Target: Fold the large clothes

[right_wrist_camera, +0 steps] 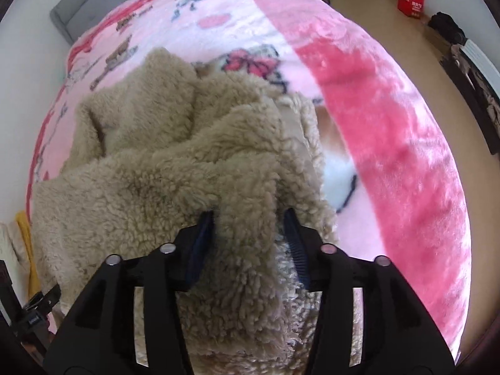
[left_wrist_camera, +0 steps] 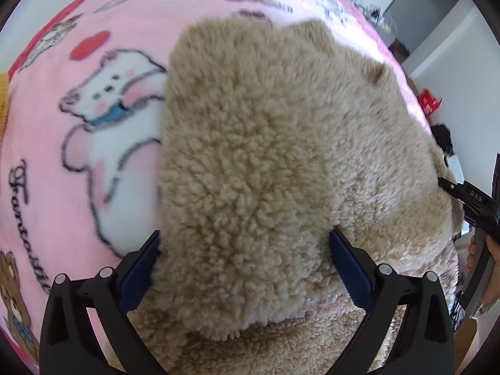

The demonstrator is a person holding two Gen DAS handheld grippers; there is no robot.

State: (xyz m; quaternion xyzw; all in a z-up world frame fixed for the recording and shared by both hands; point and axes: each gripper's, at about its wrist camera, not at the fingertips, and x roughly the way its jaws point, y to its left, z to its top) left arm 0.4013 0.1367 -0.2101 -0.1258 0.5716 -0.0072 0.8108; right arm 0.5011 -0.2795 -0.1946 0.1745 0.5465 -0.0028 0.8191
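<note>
Pink cartoon blanket [left_wrist_camera: 93,143] covers the bed, and on it, filling the middle of both views, lies the fluffy tan coat [left_wrist_camera: 265,156], pinched by the left gripper [left_wrist_camera: 245,247] and right gripper [right_wrist_camera: 248,228], likely to fold it.

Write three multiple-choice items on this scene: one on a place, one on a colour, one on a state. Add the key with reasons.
1. Where does the fleece garment lie?
A. on the floor
B. on the pink blanket
C. in a basket

2. What colour are the pads on the fingers?
A. blue
B. yellow
C. white

3. What is the state of the right gripper?
A. open above the bed
B. shut on nothing
C. shut on the fleece garment

Key: B, pink cartoon-print cloth shows around the garment; A, blue strips line the black fingers; C, fleece is bunched between its fingers. The left gripper grips fleece too.
</note>
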